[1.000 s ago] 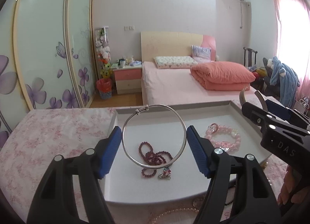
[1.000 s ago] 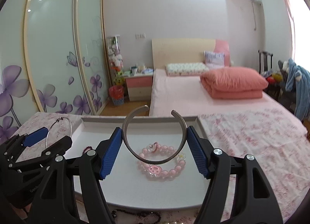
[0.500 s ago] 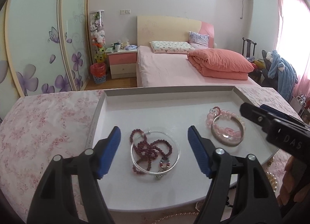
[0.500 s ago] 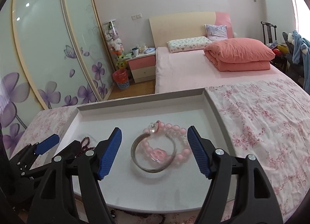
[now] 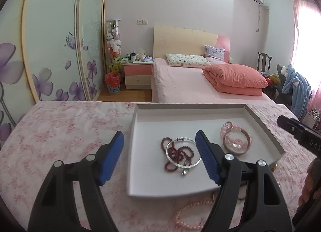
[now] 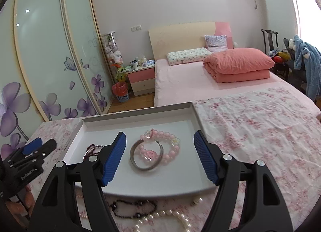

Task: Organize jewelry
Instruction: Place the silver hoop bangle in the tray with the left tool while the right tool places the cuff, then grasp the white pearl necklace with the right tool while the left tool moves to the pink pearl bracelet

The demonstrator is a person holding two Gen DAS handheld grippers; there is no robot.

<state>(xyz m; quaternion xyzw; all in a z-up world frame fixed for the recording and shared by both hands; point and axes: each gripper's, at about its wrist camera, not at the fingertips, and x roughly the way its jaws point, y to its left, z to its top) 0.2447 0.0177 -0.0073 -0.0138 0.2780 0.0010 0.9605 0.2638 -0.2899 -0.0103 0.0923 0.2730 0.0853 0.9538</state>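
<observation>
A white tray [image 5: 140,171] lies on the flowered cloth. In it a thin silver bangle [image 5: 183,152] rests on a dark red bead string [image 5: 176,154], and a grey cuff [image 5: 236,143] rests on a pink bead bracelet [image 5: 230,129]. My left gripper [image 5: 159,156] is open and empty, over the tray's left edge. My right gripper [image 6: 159,156] is open and empty above the cuff [image 6: 146,156] and pink bracelet [image 6: 170,149]. The tray's rim [image 6: 140,194] lies just ahead of the right gripper.
On the cloth in front of the tray lie a pink bead strand [image 5: 190,214], a black bead string [image 6: 132,209] and a pearl necklace [image 6: 164,220]. Beyond the table are a bed [image 5: 200,87], a nightstand [image 5: 137,73] and sliding wardrobe doors [image 5: 50,41].
One second ago each gripper held a bangle above the tray. Both let go; the bangles now lie in the tray. Both grippers have pulled back, the left one moving leftward.
</observation>
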